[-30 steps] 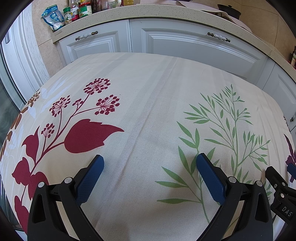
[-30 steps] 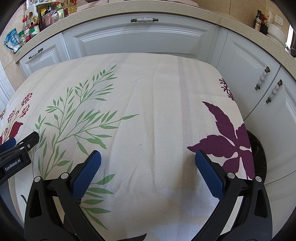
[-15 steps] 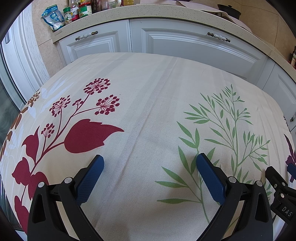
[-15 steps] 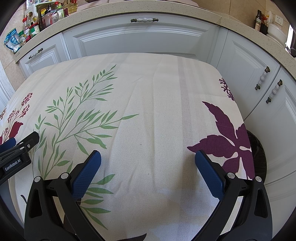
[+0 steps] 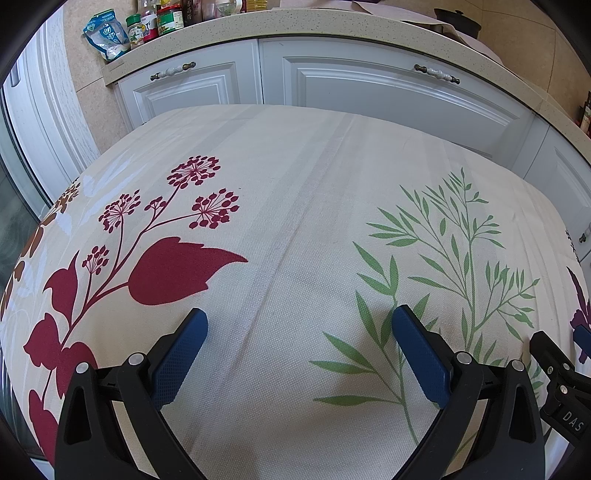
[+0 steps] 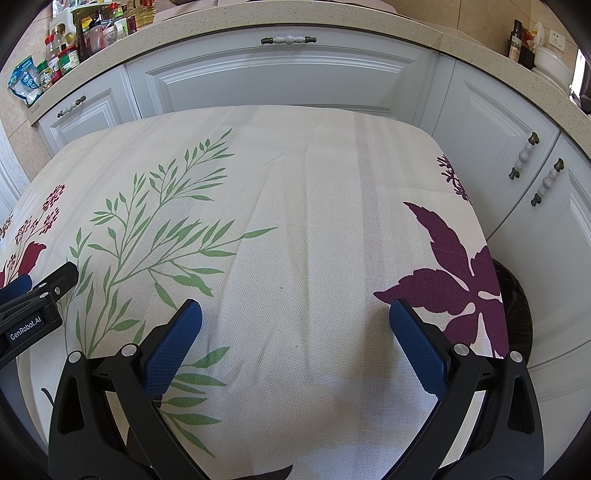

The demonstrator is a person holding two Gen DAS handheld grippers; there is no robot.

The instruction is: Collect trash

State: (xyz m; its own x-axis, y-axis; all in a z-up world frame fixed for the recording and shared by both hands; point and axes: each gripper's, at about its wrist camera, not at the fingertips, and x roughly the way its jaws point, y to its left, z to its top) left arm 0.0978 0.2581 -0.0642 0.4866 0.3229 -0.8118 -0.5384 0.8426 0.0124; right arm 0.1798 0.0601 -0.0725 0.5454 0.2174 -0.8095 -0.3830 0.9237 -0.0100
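Note:
My left gripper point(image 5: 299, 321) hangs open over a table covered with a cream floral tablecloth point(image 5: 303, 192), and nothing lies between its blue pads. My right gripper point(image 6: 295, 314) is open too, above the same tablecloth point(image 6: 325, 206), also with nothing in it. Each gripper shows at the edge of the other's view: the right one point(image 5: 561, 373) at the lower right of the left wrist view, the left one point(image 6: 33, 306) at the lower left of the right wrist view. No trash shows on the cloth. A dark round bin point(image 6: 515, 310) sits on the floor past the table's right edge.
White kitchen cabinets point(image 5: 369, 85) run behind the table and turn along the right side point(image 6: 517, 158). The speckled countertop point(image 5: 288, 29) carries jars and a blue packet point(image 5: 107, 35) at the left, and bottles point(image 6: 517, 37) at the far right.

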